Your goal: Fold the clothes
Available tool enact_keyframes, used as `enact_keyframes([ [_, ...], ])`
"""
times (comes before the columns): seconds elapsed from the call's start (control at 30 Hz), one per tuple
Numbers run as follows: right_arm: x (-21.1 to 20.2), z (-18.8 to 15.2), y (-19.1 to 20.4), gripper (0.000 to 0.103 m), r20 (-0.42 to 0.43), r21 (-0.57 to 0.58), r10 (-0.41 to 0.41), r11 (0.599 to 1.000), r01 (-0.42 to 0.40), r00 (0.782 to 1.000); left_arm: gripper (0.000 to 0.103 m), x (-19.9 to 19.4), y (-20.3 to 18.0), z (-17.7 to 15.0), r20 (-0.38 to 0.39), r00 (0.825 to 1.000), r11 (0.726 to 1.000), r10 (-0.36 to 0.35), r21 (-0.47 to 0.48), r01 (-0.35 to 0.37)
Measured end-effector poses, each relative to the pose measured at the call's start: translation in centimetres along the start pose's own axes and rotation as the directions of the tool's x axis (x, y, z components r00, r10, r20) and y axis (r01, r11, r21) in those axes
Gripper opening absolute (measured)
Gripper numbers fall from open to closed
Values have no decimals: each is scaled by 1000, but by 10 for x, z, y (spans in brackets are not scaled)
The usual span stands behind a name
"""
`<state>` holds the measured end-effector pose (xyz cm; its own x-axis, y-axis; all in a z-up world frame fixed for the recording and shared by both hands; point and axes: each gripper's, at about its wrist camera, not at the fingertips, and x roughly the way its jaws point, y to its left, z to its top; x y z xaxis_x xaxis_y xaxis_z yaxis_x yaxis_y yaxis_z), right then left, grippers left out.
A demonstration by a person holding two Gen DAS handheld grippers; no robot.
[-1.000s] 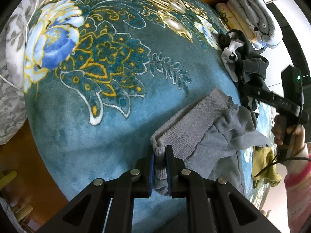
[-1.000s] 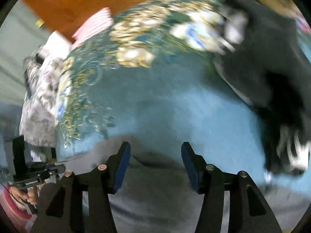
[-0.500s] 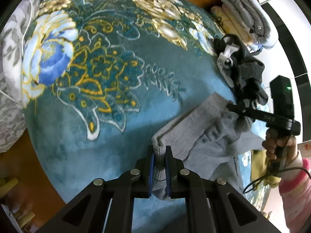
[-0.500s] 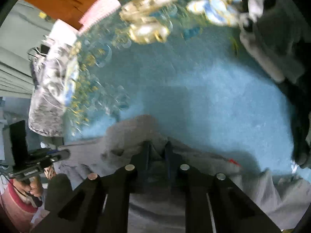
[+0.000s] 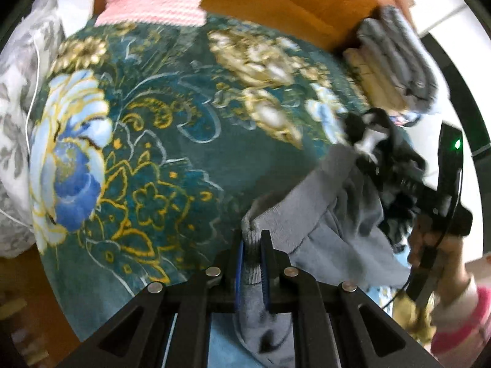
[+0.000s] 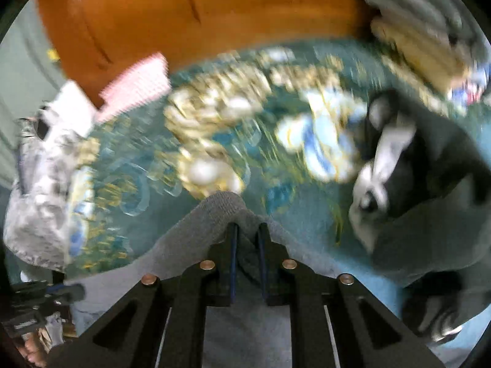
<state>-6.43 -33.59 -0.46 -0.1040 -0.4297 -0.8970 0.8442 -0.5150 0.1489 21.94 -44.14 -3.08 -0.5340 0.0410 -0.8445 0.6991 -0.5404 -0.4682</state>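
Teal floral blanket (image 5: 159, 141) covers the bed, with an orange wooden headboard (image 5: 294, 3) at the far end and a pink knitted piece (image 5: 153, 4) lying against it. On the far right sits a stack of folded clothes (image 5: 396, 58), grey on top of cream. A black and white garment (image 6: 429, 190) lies crumpled on the right side of the blanket. At the left edge is a grey and white patterned pillow (image 5: 15, 92).

Near the middle right lies the grey garment (image 5: 307, 202), bunched and raised off the blanket. The left gripper (image 5: 252, 245) has its fingers clamped on a ribbed hem at the garment's near left corner. The right gripper (image 6: 247, 239) has its fingers closed on another fold of the same grey fabric, which humps up just beyond the tips. The person's right hand (image 5: 429, 245), in a pink sleeve, holds that gripper's handle at the right.
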Motion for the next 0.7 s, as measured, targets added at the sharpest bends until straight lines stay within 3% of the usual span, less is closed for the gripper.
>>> enact_keyframes([
  [0.13, 19, -7, -8, 18, -39, 52, 8, 999, -6, 999, 11, 18, 13, 3, -56, 998, 998, 33, -48, -36],
  [0.2, 14, -9, -7, 31, -28, 40, 7, 999, -6, 1000, 12, 22, 16, 2, -72, 997, 997, 39, -57, -43],
  [0.23, 5, -10, -5, 42, -14, 22, 3, 1000, -3, 1000, 15, 20, 17, 1, -70, 997, 997, 35, -65, -40],
  [0.27, -7, -12, -3, 46, 5, 14, 3, 1000, -3, 1000, 15, 19, 19, -1, -68, 997, 997, 30, -74, -35],
  [0.33, -38, -29, -11, 46, 57, 56, 24, 998, -28, 998, 30, 13, 22, -4, -68, 998, 994, 18, -106, -25],
  [0.43, -87, -62, -33, 47, 129, 139, 40, 989, -58, 991, 35, 4, 28, -10, -67, 998, 988, 0, -152, -10],
  [0.53, -134, -113, -87, 49, 162, 260, -25, 965, -18, 986, 37, -13, 30, -16, -42, 999, 984, -15, -177, 8],
  [0.6, -165, -155, -145, 49, 144, 411, -141, 909, 70, 979, 39, -23, 28, -20, -14, 999, 981, -29, -191, 26],
  [0.7, -205, -216, -238, 49, 80, 683, -272, 715, 146, 959, 40, -32, 23, -28, 5, 998, 974, -56, -219, 56],
])
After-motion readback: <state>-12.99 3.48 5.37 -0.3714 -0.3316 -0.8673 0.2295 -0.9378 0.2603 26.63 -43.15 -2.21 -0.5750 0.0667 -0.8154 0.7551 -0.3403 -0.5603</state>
